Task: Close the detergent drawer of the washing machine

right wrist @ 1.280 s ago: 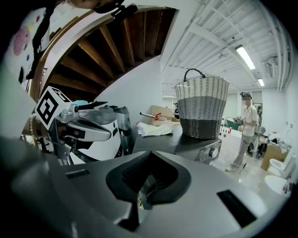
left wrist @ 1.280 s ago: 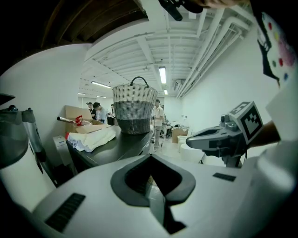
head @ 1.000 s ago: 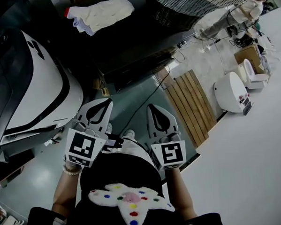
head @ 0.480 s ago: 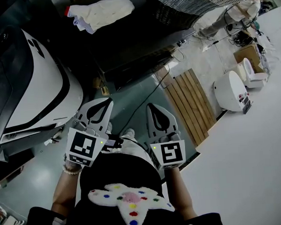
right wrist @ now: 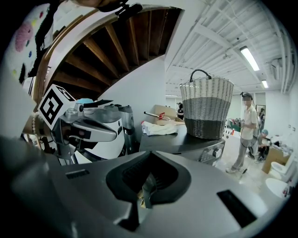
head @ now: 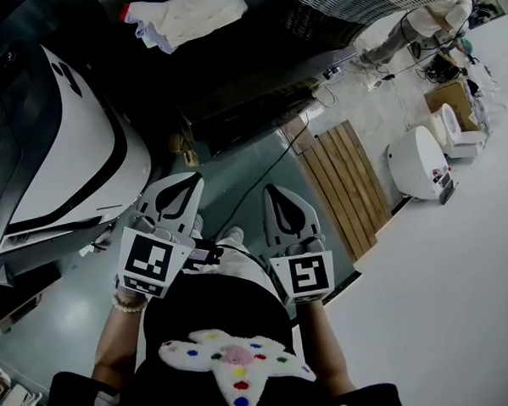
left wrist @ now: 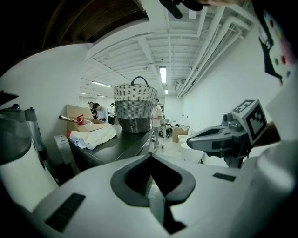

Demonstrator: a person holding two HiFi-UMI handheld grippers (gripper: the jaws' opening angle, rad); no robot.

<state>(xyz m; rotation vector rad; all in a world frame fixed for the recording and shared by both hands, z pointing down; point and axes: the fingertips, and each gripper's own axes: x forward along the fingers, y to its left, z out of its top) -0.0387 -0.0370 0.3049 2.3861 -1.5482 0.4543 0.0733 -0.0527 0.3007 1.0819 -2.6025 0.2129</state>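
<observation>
Plainly, left gripper (head: 187, 179) and right gripper (head: 273, 190) are clenched shut, empty (side by side); only the head view shows the wooden slat mat (head: 340, 189).

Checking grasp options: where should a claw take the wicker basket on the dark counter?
Probably by the arched handle on top, coming from above: it stands upright, thin and clear over the rim, while the woven body of the basket looks too wide.

Open floor (head: 236, 178) ahead, dark counter (head: 255, 66) beyond, white machine (head: 73, 152) close at left
</observation>
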